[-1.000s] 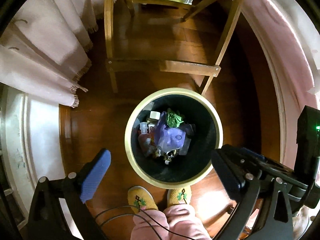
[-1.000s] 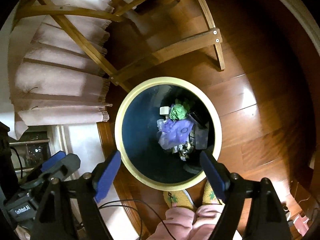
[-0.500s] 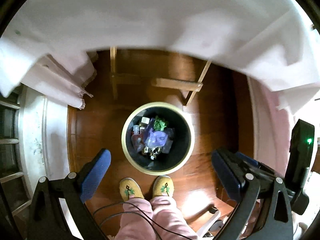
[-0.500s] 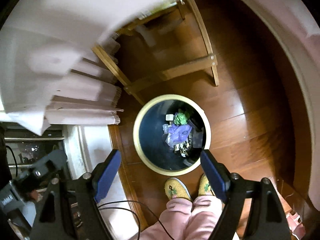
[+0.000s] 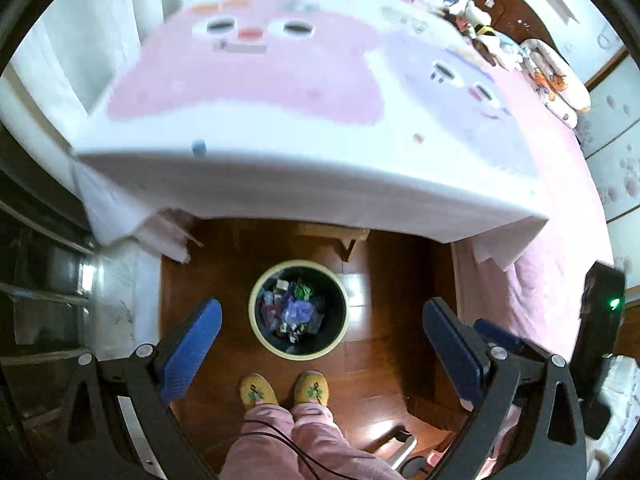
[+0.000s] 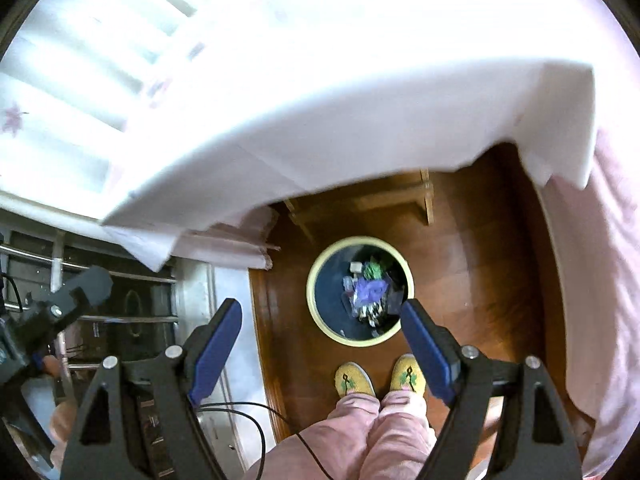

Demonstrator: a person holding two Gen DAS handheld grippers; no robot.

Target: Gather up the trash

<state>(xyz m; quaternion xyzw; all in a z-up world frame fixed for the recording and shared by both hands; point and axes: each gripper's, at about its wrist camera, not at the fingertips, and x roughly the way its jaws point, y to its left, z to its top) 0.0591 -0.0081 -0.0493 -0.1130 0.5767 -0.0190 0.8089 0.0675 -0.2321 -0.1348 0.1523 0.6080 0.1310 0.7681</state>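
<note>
A round bin with a cream rim [image 5: 256, 320] stands on the wooden floor far below, holding mixed trash: a purple wrapper [image 5: 298, 312], a green crumple [image 5: 301, 290] and small bottles. It also shows in the right wrist view [image 6: 314, 308]. My left gripper [image 5: 322, 344] is open and empty, high above the bin. My right gripper [image 6: 322, 344] is open and empty, also high above it. A small blue bit [image 5: 199, 148] lies near the front edge of the cloth-covered table [image 5: 248, 96].
The table's pink and white cartoon cloth [image 6: 360, 100] overhangs the floor. A bed with pillows and soft toys [image 5: 540, 64] lies to the right. My yellow slippers [image 5: 258, 390] stand by the bin. A wooden table leg [image 6: 426, 200] is behind it.
Both grippers have risen well above the bin, which looks much smaller. The table top has come into view. Both grippers stay open.
</note>
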